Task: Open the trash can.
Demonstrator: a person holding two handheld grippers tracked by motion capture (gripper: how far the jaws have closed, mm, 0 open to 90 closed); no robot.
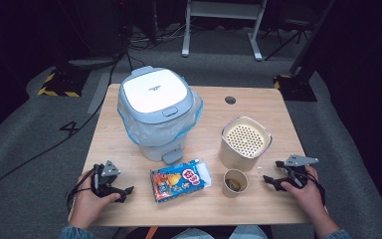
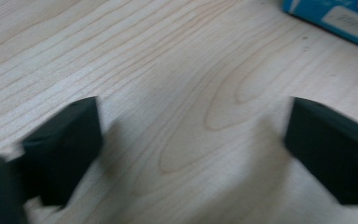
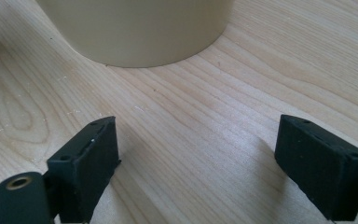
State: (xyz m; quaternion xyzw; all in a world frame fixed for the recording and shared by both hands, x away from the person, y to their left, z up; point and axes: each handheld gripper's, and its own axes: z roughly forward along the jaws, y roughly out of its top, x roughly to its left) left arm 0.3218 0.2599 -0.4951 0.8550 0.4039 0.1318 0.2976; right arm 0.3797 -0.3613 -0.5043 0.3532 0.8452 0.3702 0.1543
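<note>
With both claws, left [image 1: 127, 190] and right [image 1: 267, 180], gaping empty, pinch the light, crinkly, slippery packet [image 1: 180, 180] by its near edge

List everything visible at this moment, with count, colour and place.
Table: one, light wood, centre.
Pedal bin: one, blue-grey, white lid, clear liner; far left.
Snack packet: one, blue and orange; near middle, flat.
Canister: one, cream, perforated top; right of middle.
Paper cup: one, tan; in front of canister.
Floor cables: several, black; left.
Left gripper: black, open, near-left edge.
Right gripper: black, open, near-right edge.
</note>
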